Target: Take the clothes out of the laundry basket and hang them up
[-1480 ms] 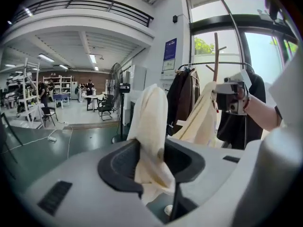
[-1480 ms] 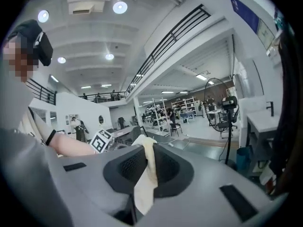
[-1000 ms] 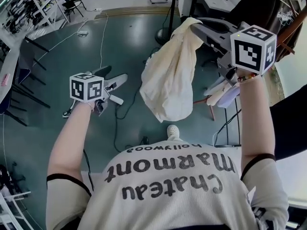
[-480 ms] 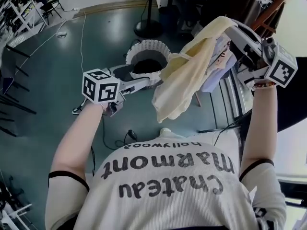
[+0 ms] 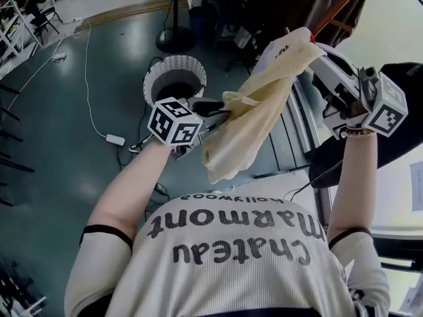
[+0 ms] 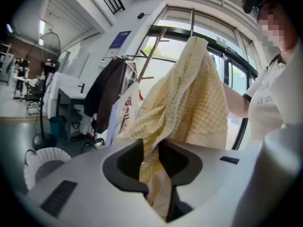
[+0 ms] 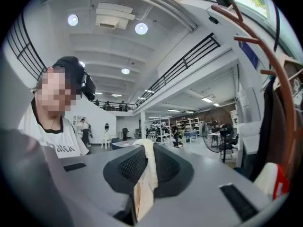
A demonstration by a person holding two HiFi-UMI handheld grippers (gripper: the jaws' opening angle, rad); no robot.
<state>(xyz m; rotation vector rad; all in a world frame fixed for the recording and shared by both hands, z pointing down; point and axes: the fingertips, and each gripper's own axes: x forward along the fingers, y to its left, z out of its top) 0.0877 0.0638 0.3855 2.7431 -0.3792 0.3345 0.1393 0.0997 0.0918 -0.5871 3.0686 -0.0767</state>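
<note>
A pale yellow checked garment [image 5: 254,107] hangs in the air in front of the person. My right gripper [image 5: 312,45] holds it up at its top corner; in the right gripper view a strip of the cloth [image 7: 147,167] is pinched between the shut jaws. My left gripper [image 5: 221,113] has reached the garment's lower left edge. Its jaws have just been closing, and in the left gripper view the yellow cloth [image 6: 189,98] runs down between them and is gripped. The white woven laundry basket [image 5: 153,78] stands on the floor beyond the left gripper, with something dark inside.
A brown wooden clothes rack [image 5: 334,5] with dark garments [image 5: 291,5] hanging on it stands right behind the yellow garment, by a window. A cable and a white power adapter [image 5: 114,139] lie on the teal floor at the left.
My left gripper swung right to the garment and closed on its edge. The right gripper carried the garment up and towards the rack. The basket came into view.
</note>
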